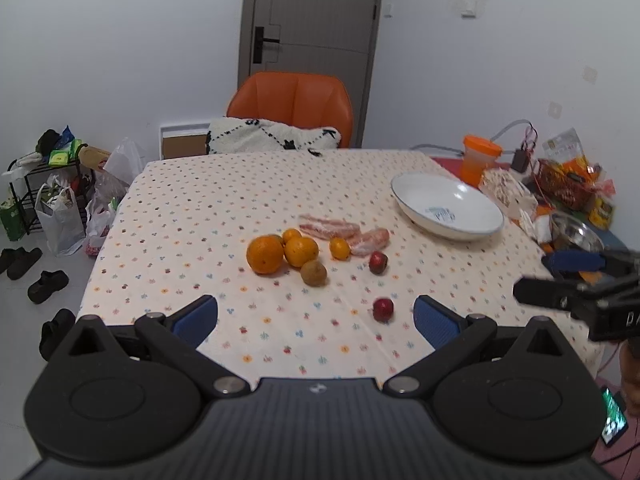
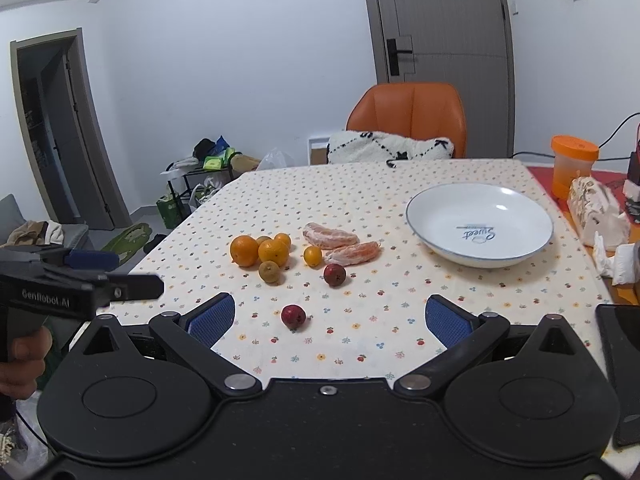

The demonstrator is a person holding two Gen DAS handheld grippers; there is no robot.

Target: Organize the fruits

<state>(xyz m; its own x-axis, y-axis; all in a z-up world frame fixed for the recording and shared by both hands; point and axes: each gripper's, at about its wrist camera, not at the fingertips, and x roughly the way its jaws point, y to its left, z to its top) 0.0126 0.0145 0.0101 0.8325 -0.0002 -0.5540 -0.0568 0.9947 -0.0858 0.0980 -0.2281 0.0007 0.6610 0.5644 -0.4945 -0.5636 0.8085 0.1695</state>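
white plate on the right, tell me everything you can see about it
The white plate is a wide, shallow, glossy dish that looks ceramic, with a thin dark line round its rim and blue script printed near the middle of its well. It sits upright and empty on the patterned tablecloth, to the right of the fruit, which lies apart from it. Light glints off its inner wall. Nothing touches it, though a wrapped package sits close to its right side, and neither pair of tongs is near it.

An orange chair (image 2: 408,114) with a black-and-white cushion (image 2: 390,147) stands behind the bench (image 2: 360,184). An orange cup (image 2: 573,164) sits near the grey door (image 2: 444,20).
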